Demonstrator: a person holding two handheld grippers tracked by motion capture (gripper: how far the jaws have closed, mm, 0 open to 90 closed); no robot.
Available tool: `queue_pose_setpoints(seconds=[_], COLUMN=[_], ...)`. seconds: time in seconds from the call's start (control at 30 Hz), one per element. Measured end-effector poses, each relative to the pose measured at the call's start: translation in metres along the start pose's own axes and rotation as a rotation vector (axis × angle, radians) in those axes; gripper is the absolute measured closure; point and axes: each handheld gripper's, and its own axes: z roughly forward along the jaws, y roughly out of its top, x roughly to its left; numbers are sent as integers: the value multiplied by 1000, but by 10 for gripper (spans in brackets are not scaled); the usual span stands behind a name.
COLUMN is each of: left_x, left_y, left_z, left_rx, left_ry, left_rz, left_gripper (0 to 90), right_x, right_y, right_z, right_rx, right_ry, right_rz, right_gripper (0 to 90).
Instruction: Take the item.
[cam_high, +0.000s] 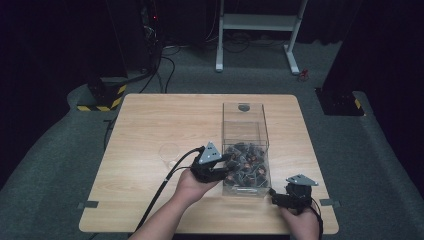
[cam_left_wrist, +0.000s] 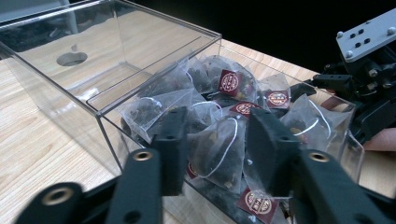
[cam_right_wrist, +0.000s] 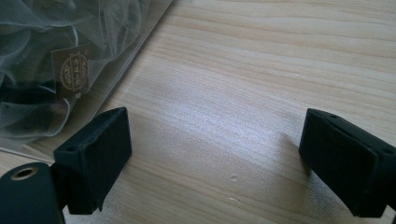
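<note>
- High view, centre of the frame: we reach our left hand-held gripper (cam_high: 227, 161) over the near wall of a clear plastic box (cam_high: 245, 122) standing on the pale wood-grain worktop (cam_high: 150, 125), apparently to pick out a tea bag.
- Left gripper view, lower middle: the jaws stand parted on either side of one pyramid tea bag (cam_left_wrist: 217, 151), not yet clamped on it. The bags are sheer mesh with white strings and dark red paper tags, heaped in the near end of the box.
- Right gripper view: our right hand-held gripper (cam_right_wrist: 212, 161) hangs released, jaws wide apart over bare wood, just beside the box corner at upper left of the frame; we judge it is waiting in reserve.
- High view, left of centre: a small clear cup (cam_high: 169, 152) stands on the worktop, likely the bag's destination.
</note>
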Motion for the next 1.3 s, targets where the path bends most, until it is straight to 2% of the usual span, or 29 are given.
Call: queue_pose_setpoints(seconds=[0.4,0.63,0.73,0.9,1.07,1.3], left_x=[-1,-1,0,-2,-1,-1], left_y=[-5,-9,-10,-10,-9,-6], left_z=[10,11,10,9,6,0], left_rx=[19,14,17,-16,-22,-52], left_ry=[-24,-28,-34,-25,-28,-40], left_rz=[8,-5,0,-23,-17,-28], left_gripper=[781,890,898,900,900,900], right_x=[0,0,0,0,1,1], right_y=[0,0,0,0,0,0], right_z=[0,0,0,0,0,0], right_rx=[0,1,2,1,2,2], right_ry=[3,3,4,4,3,4], right_rz=[-3,-1,-1,-1,0,-1], right_gripper=[92,92,92,92,93,93])
